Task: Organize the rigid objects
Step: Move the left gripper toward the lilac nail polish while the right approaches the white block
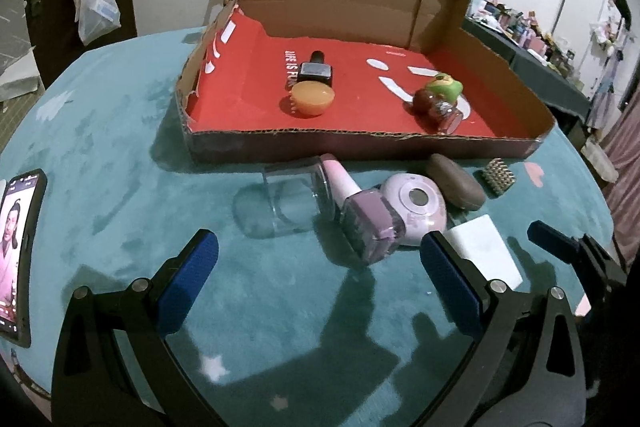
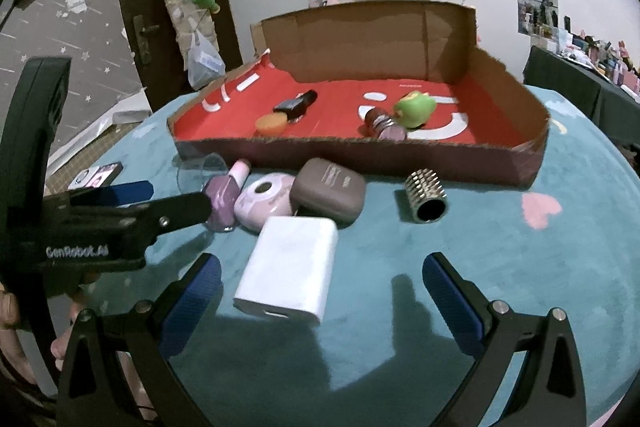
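On the teal cloth before the cardboard box (image 1: 360,139) lie a clear glass jar (image 1: 292,199), a purple nail polish bottle (image 1: 360,215), a lilac round device (image 1: 416,207), a brown case (image 1: 456,187), a spiky roller (image 1: 498,177) and a white power bank (image 1: 484,255). My left gripper (image 1: 320,279) is open just short of the polish bottle, holding nothing. My right gripper (image 2: 322,301) is open too, and the power bank (image 2: 292,267) lies just ahead of its left finger. Inside the box sit a black polish bottle (image 1: 314,71), an orange lid (image 1: 312,99), a green toy (image 1: 444,87) and a dark red bottle (image 1: 438,111).
A phone (image 1: 16,255) with a lit screen lies at the table's left edge. The box has a tall back wall (image 2: 360,43) and a low front rim (image 2: 360,151). A pink heart (image 2: 540,211) marks the cloth on the right. A hand (image 2: 12,311) holds the left gripper.
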Available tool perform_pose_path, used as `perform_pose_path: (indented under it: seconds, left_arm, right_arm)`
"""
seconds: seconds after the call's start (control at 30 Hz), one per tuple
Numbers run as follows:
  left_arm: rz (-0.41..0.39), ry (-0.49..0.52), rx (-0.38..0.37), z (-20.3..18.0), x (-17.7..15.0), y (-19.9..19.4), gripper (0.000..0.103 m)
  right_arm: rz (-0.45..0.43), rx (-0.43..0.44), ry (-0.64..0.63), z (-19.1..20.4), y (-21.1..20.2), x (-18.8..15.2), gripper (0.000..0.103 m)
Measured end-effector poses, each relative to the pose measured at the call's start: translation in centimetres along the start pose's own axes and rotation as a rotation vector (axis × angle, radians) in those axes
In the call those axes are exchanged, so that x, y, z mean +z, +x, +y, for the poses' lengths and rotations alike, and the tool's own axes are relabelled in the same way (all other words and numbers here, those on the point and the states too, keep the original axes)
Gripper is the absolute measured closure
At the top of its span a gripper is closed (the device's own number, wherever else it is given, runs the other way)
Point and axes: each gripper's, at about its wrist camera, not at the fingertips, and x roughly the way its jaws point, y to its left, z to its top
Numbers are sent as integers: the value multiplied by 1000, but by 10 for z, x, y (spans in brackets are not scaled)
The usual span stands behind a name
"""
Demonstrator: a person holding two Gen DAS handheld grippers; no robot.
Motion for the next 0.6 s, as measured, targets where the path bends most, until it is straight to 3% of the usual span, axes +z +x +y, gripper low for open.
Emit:
perform_pose_path:
  seconds: [0.27,0.4,0.53,0.6]
  left_arm:
    - [3,-14,2,-2,-2,7,5]
    - [-3,-19,-27,-2,-5,4,13]
    - [13,-10,-48,-10,-8,9,31]
    - [20,2,-50,-15,-9,12,33]
  right_arm:
    - [1,-14,-32,8,11,-4,0]
    - [5,-12,-13,3,13,-3,0]
    - [11,-20,-14,4,17,-4,4]
    - [8,-27,-24,5,17,-4,6]
